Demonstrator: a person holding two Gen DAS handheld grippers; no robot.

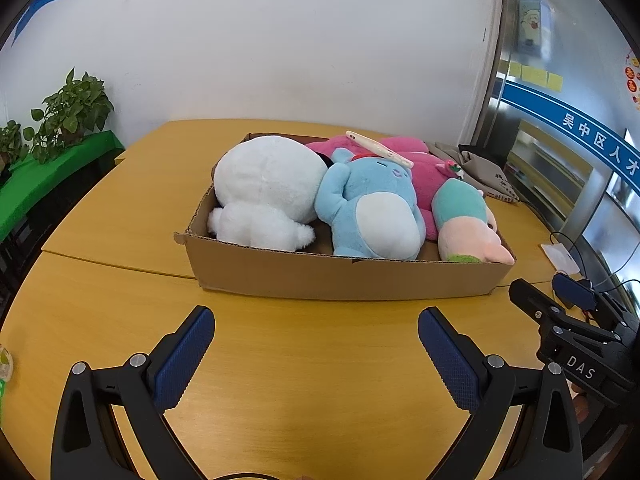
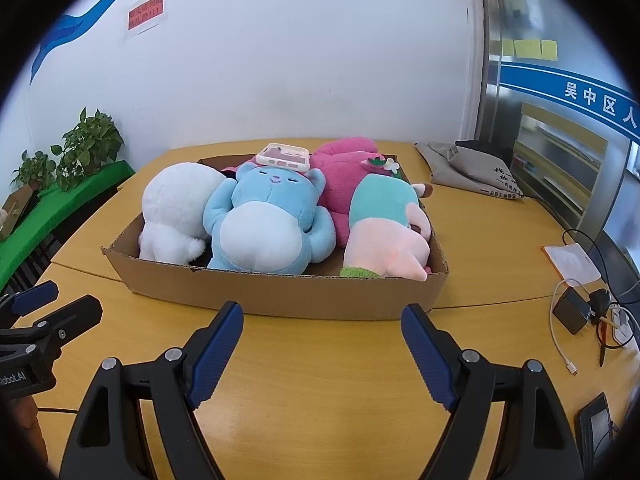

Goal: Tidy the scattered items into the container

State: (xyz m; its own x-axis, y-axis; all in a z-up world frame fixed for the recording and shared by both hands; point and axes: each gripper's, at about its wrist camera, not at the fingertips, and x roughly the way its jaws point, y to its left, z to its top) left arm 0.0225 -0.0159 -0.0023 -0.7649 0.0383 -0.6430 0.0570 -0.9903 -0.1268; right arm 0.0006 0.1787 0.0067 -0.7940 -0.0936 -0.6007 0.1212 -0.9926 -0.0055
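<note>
A shallow cardboard box [image 1: 344, 276] [image 2: 280, 294] sits on the yellow table. Inside it lie a white plush [image 1: 264, 192] [image 2: 176, 208], a blue plush [image 1: 372, 208] [image 2: 264, 220], a pink plush [image 1: 424, 172] [image 2: 344, 176] and a teal-and-peach plush [image 1: 464, 216] [image 2: 384, 232]. A white phone case [image 1: 380, 148] [image 2: 285, 157] rests on the blue plush's head. My left gripper [image 1: 316, 348] stands open over bare table in front of the box, nothing between its fingers. My right gripper [image 2: 322, 348] is also open and holds nothing; in the left wrist view it [image 1: 560, 312] shows at the right edge.
A grey cloth bag [image 2: 468, 172] lies behind the box to the right. Cables, a charger [image 2: 572, 310] and a white card [image 2: 572, 260] clutter the table's right side. Potted plants [image 1: 72, 112] stand on a green shelf at left. A wall runs behind the table.
</note>
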